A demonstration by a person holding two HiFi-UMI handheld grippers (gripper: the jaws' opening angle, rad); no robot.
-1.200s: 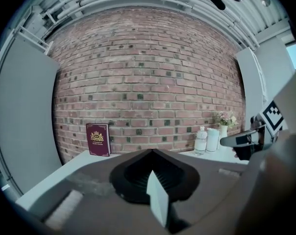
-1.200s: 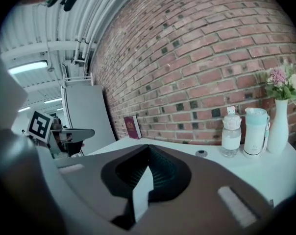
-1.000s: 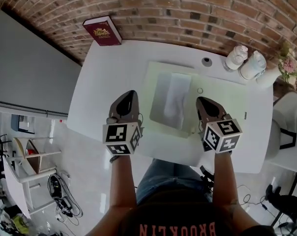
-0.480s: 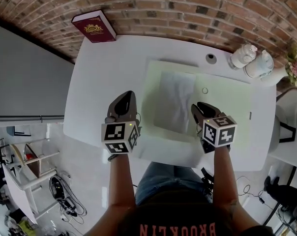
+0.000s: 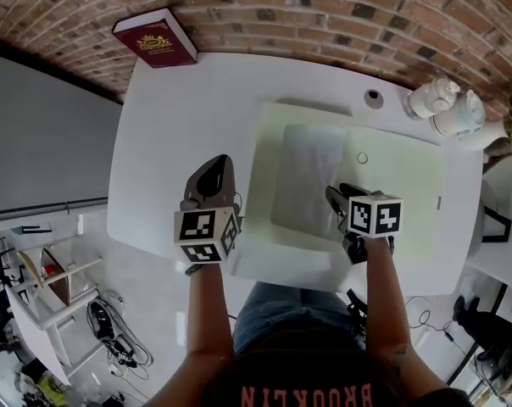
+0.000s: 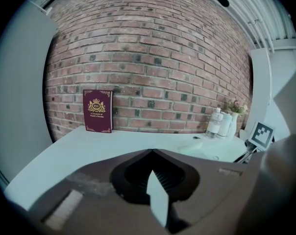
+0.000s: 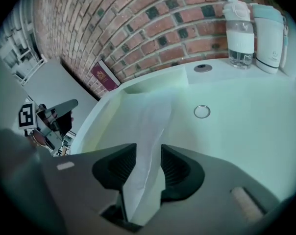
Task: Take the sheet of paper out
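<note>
Sheet of paper [image 5: 307,176] lies on the pale green mat [image 5: 404,185], mid counter [image 5: 175,117]. My right gripper [image 5: 334,197] is at the sheet's 5 o'clock corner, pointing steeply down. In the right gripper view the jaws are opening and stand wide. The sheet's near edge rises between them as a soft ridge running off toward 12. The pads don't look to be pressing it.

Left gripper [image 5: 219,164] sits off the mat at its 9 o'clock, over the counter. Tips are pressed together, carrying nothing I can make out.

Handling read:
- Light, thin and floppy. It buckles into a fold rather than lifting as a plate, so there's no stiffness to push against.
- Looks slightly translucent. Can't tell whether it's bare paper or paper inside a sleeve.
- I'd expect it to crease or tear if pinched hard and yanked, and to slide easily on the smooth mat.

Where to grab:
- The raised near edge at 5–6 o'clock.
- Pinch across the ridge with a shallow bite, then draw toward 6, low and slow.
- If the mat drags along, I'd pin its 9 o'clock edge with the left gripper.
- The small ring [image 5: 362,158] at the sheet's 2 o'clock sits away from that pull line.
</note>
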